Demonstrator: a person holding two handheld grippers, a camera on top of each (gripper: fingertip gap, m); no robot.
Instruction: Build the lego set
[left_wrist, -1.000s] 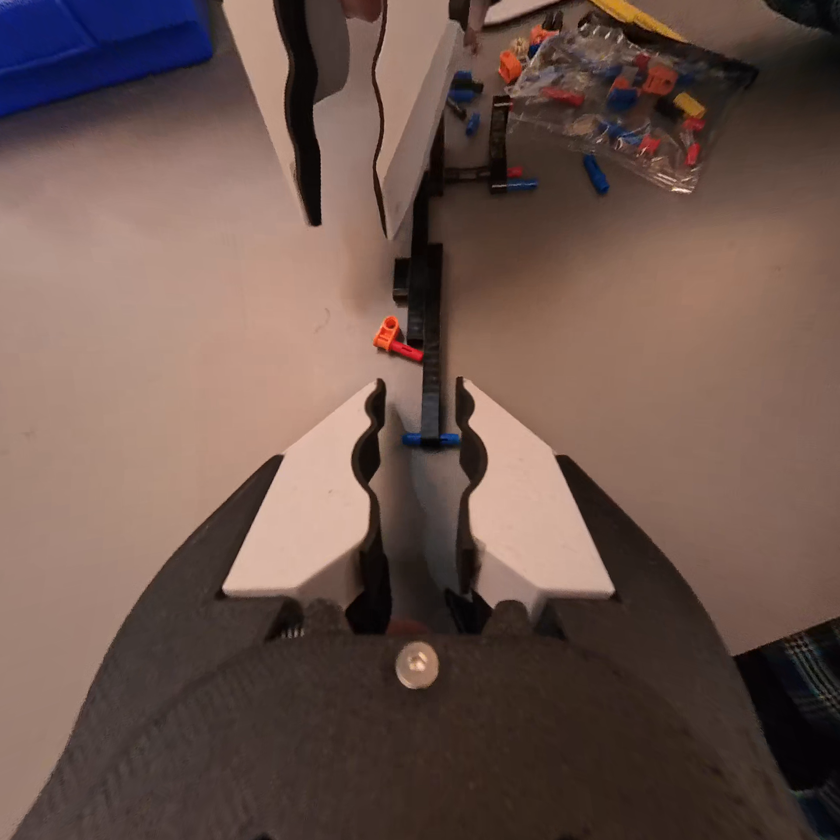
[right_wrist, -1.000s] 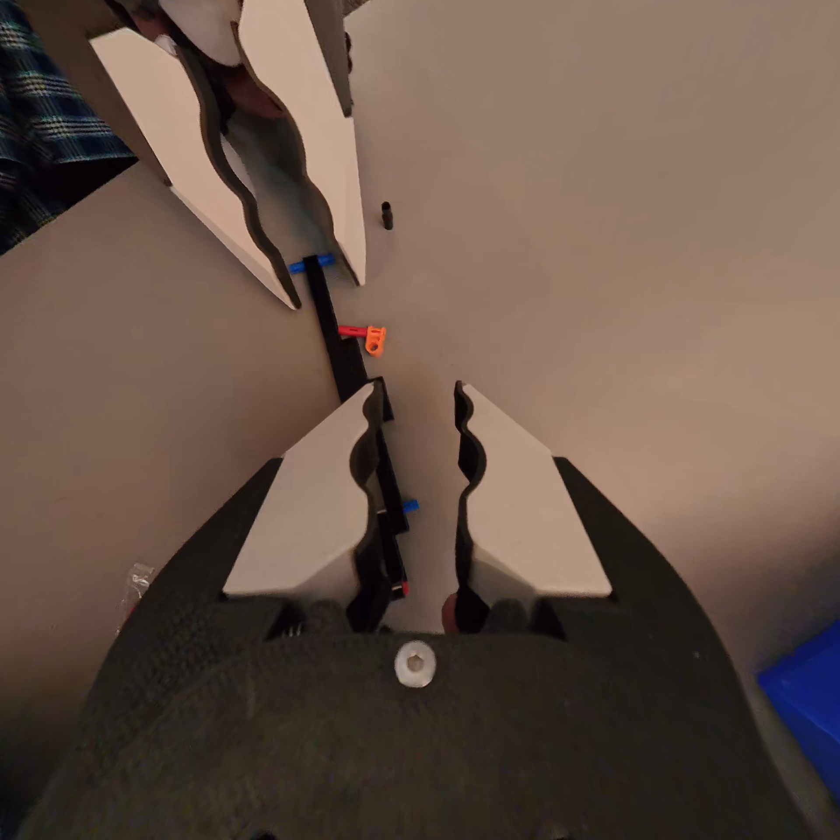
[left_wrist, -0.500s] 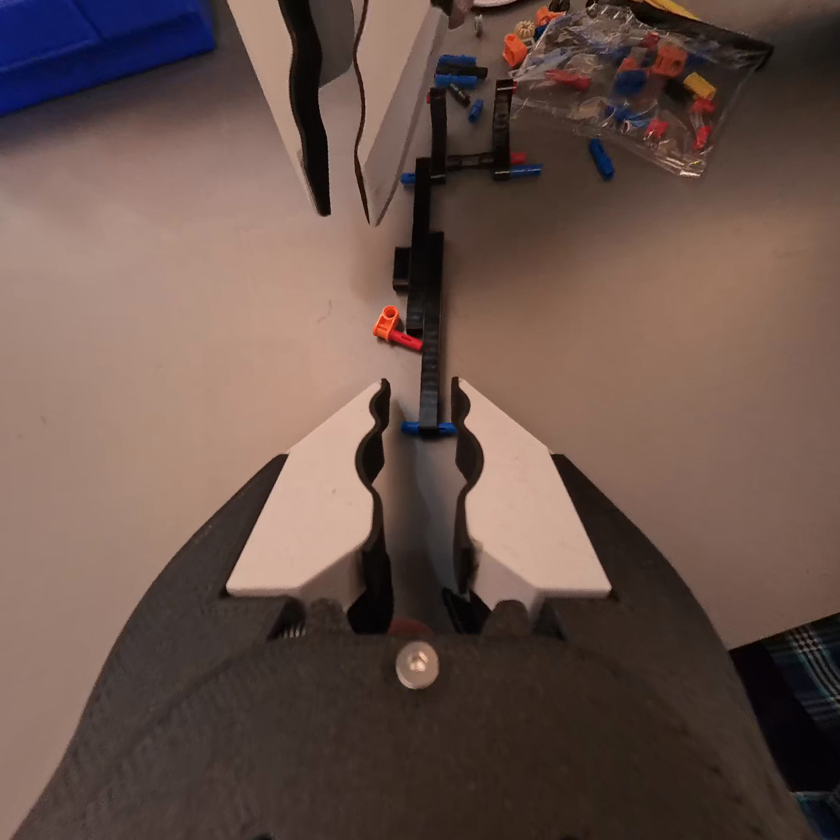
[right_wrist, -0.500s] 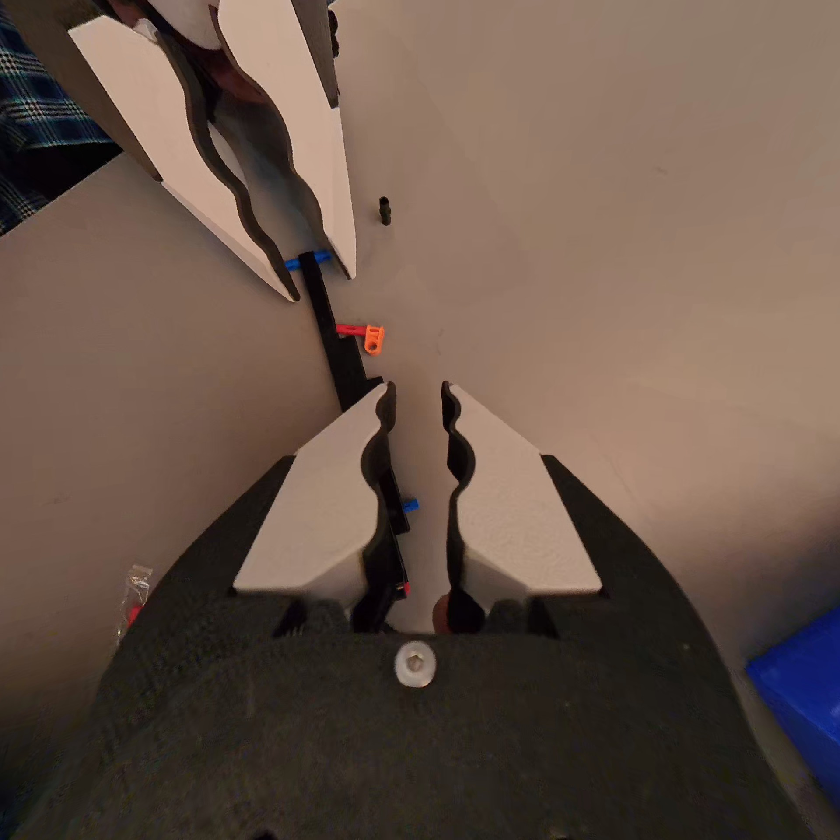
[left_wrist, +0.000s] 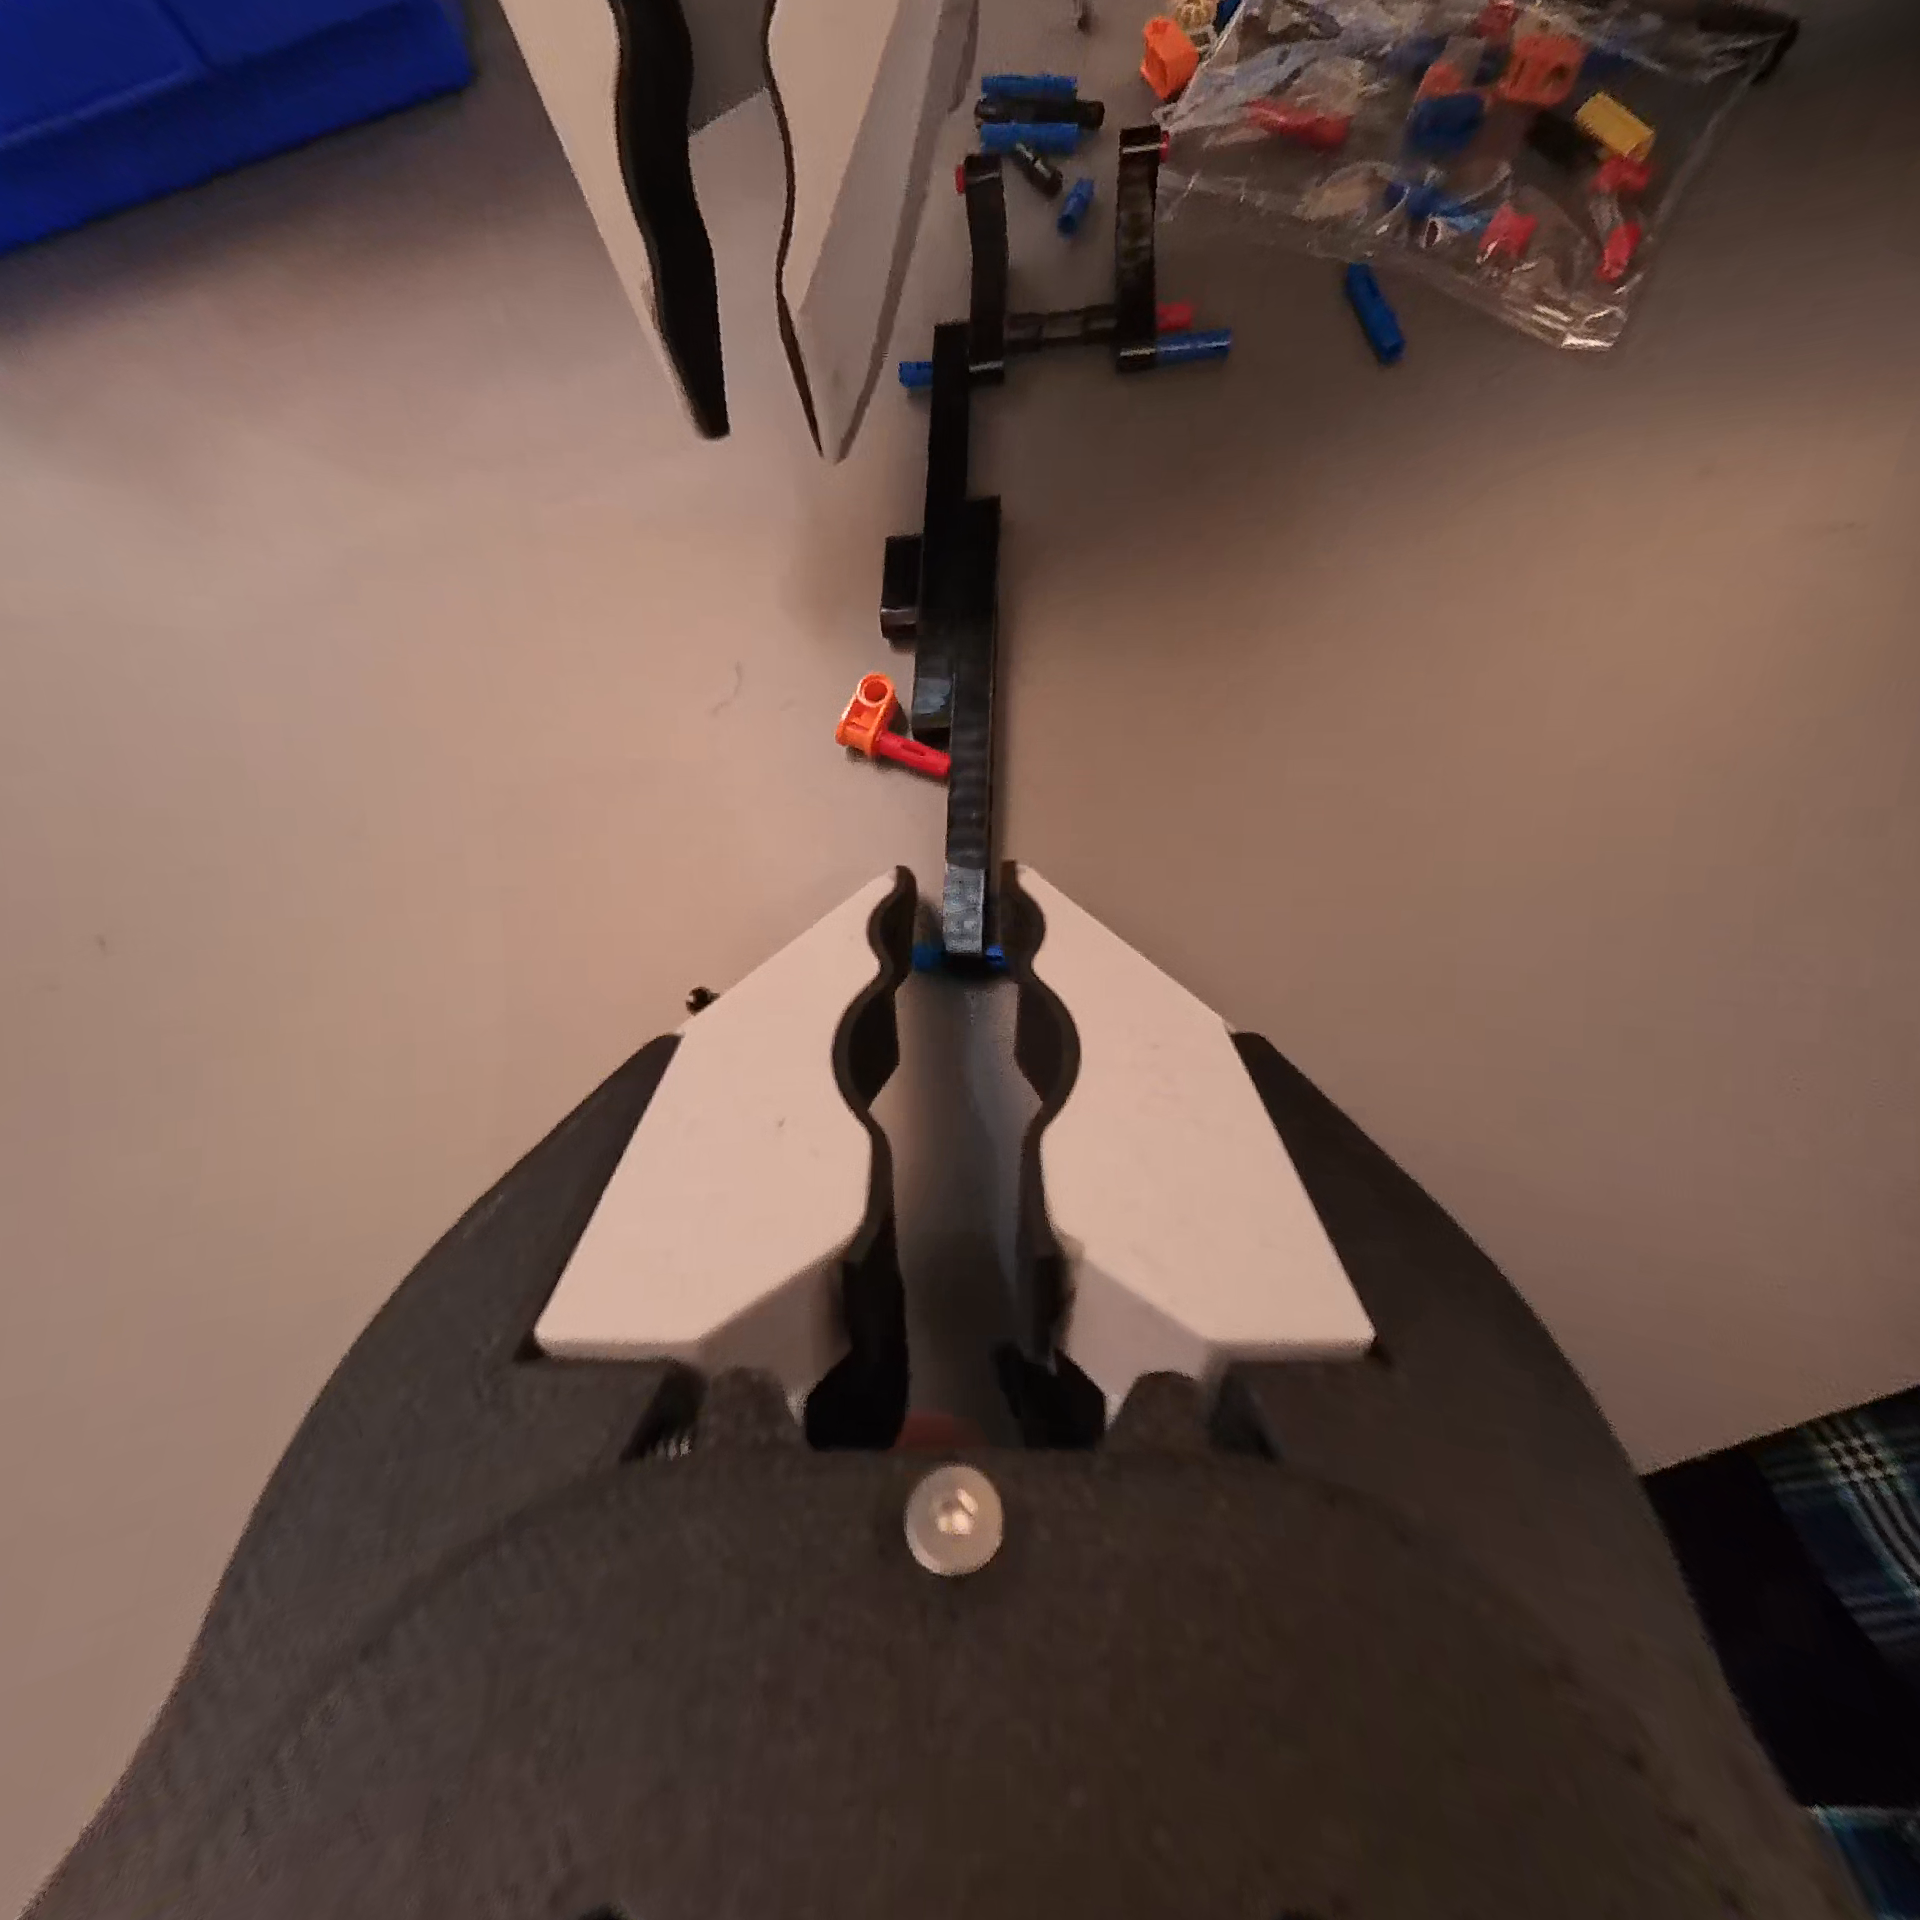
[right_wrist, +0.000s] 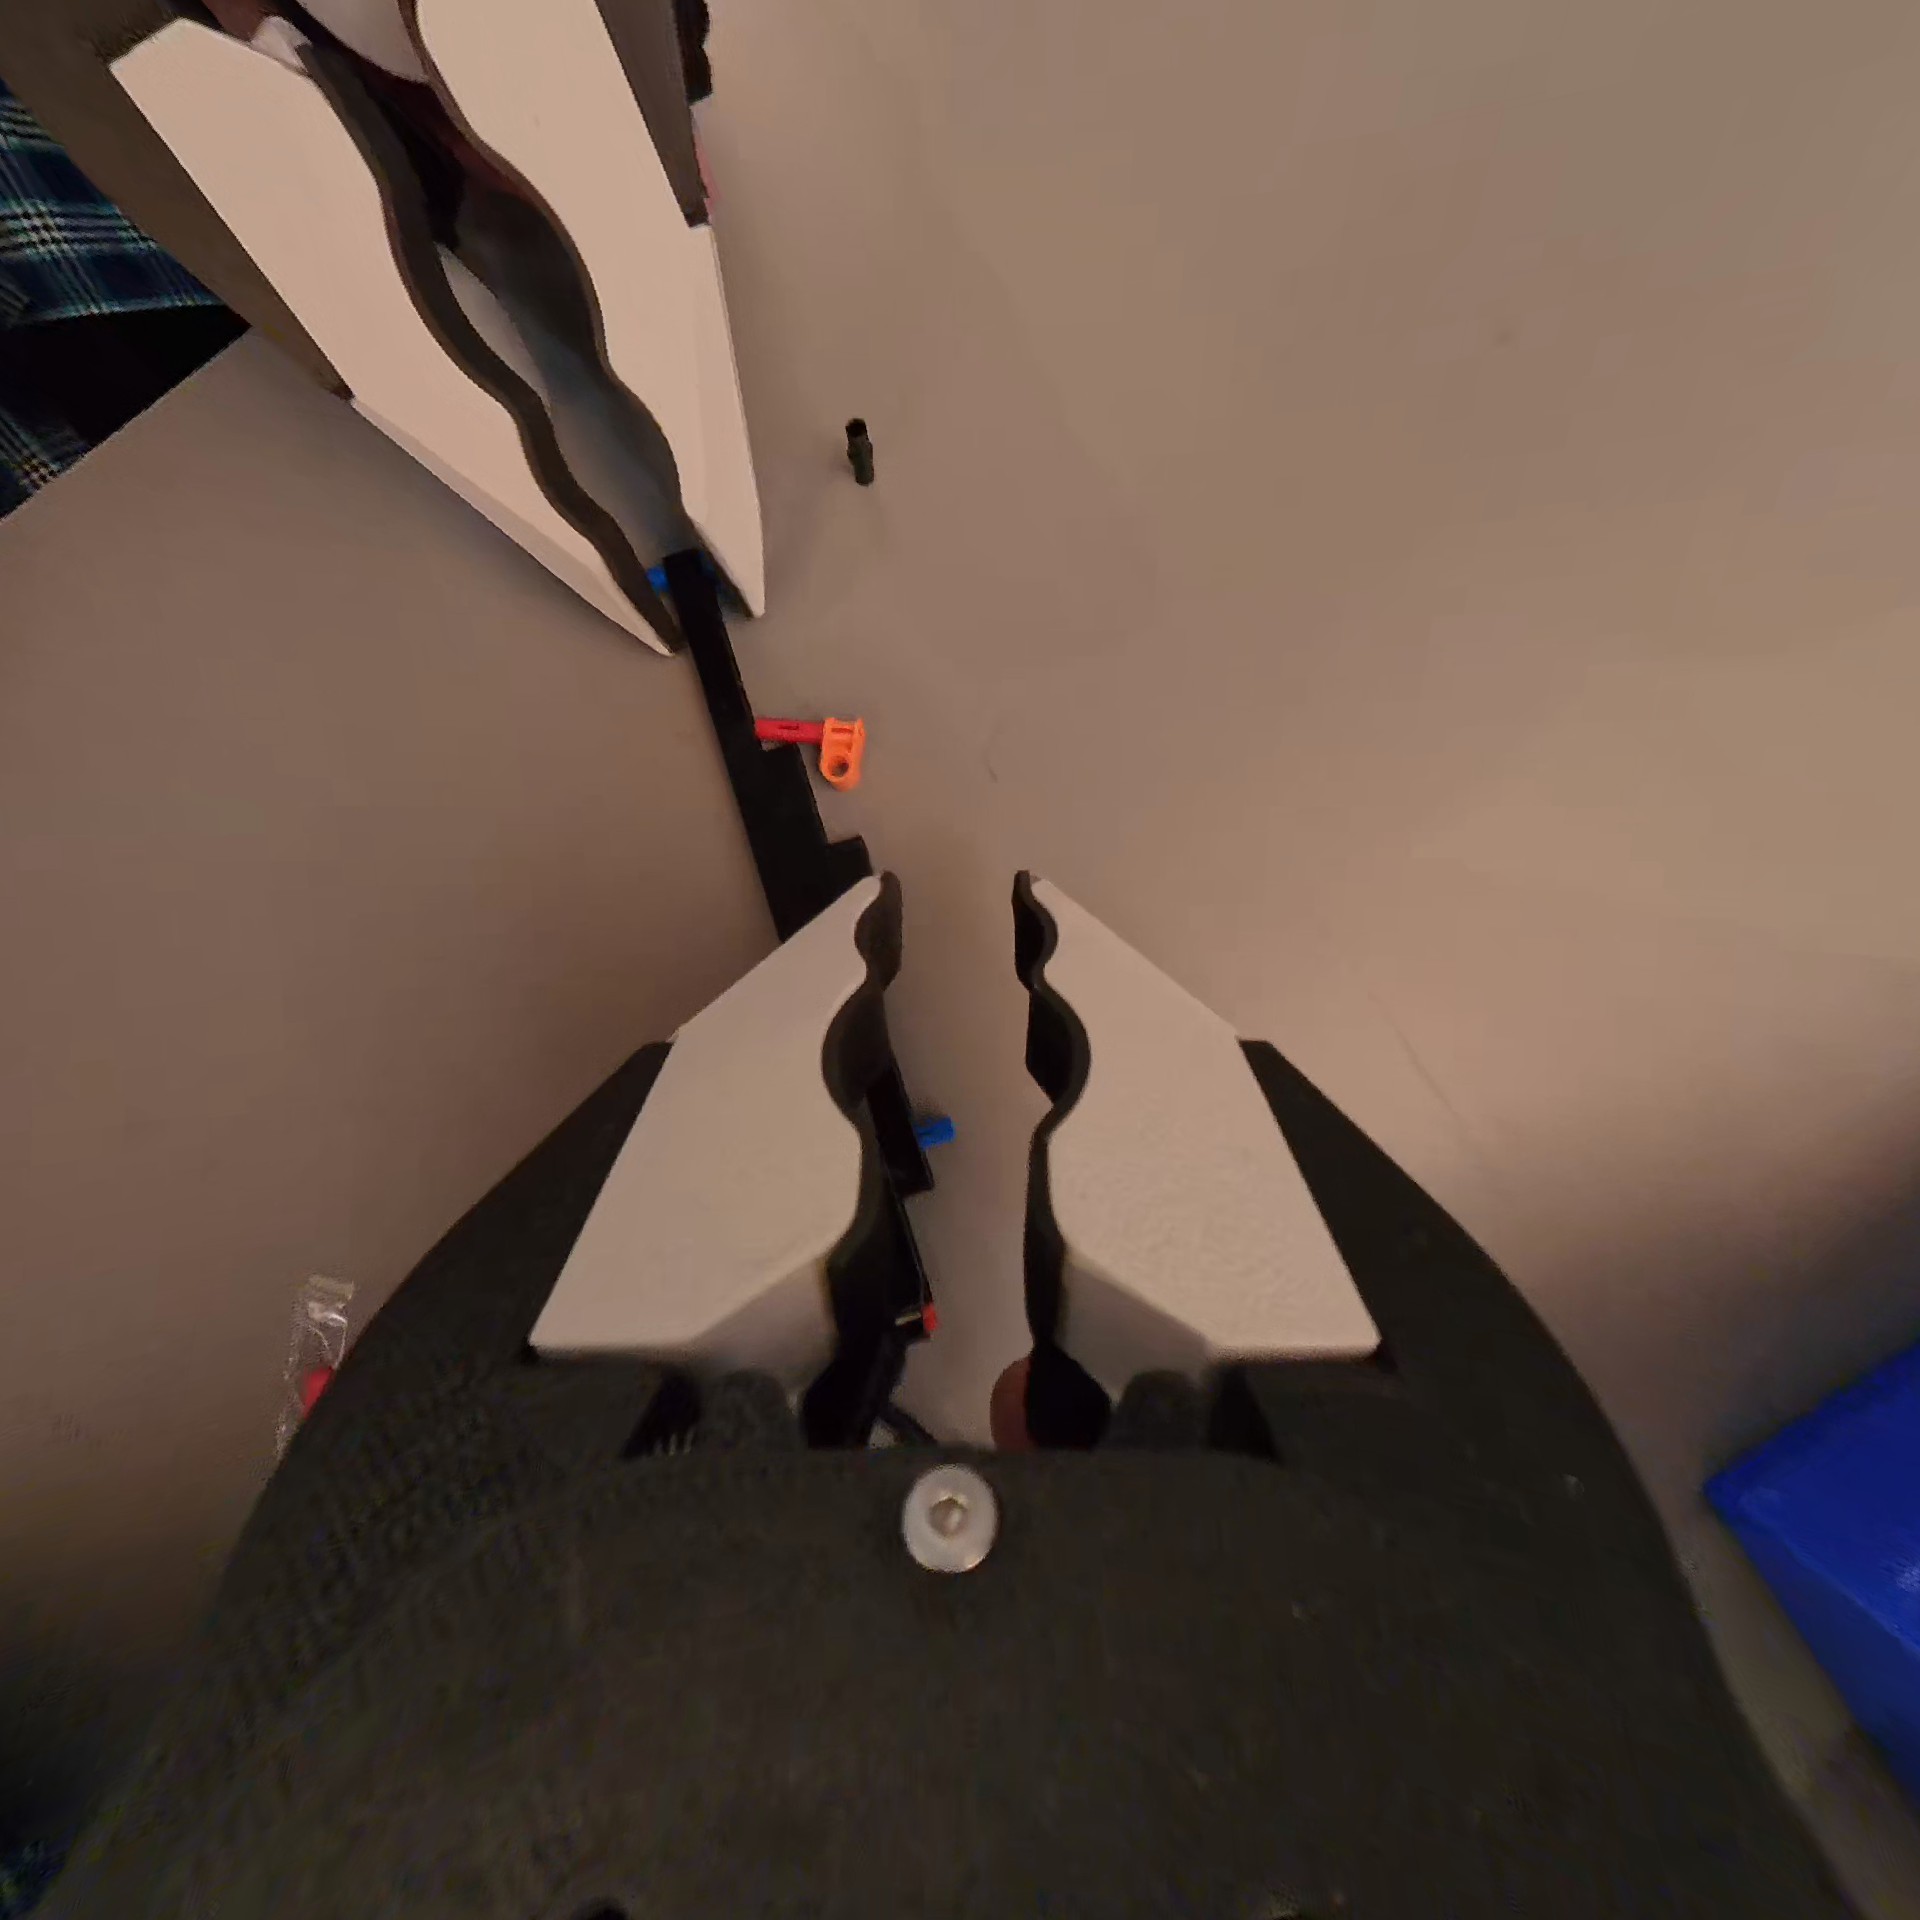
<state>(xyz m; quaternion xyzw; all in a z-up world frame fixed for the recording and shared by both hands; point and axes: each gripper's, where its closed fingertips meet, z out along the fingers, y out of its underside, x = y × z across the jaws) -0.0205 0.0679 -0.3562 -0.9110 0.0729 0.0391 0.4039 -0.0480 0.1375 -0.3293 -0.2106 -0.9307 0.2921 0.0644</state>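
A long black lego beam assembly lies on the grey table, with an orange connector on a red pin at its side and a blue pin through its near end. My left gripper has its jaws closed in on that near end, with the pads against the blue pin. It also shows in the right wrist view. My right gripper is narrowly open and empty above the table. The assembly runs under its left finger. The right gripper also shows in the left wrist view, beside the assembly's far part.
A clear bag of loose lego parts lies at the far right, with several blue and black pins beside it. A blue bin stands at the far left. A small black pin lies alone on the table. Spacing between my two grippers at the tips: around 9 cm.
My left gripper has moved forward and narrowed onto the beam's near end. My right gripper has narrowed and shifted sideways off the beam's far part.
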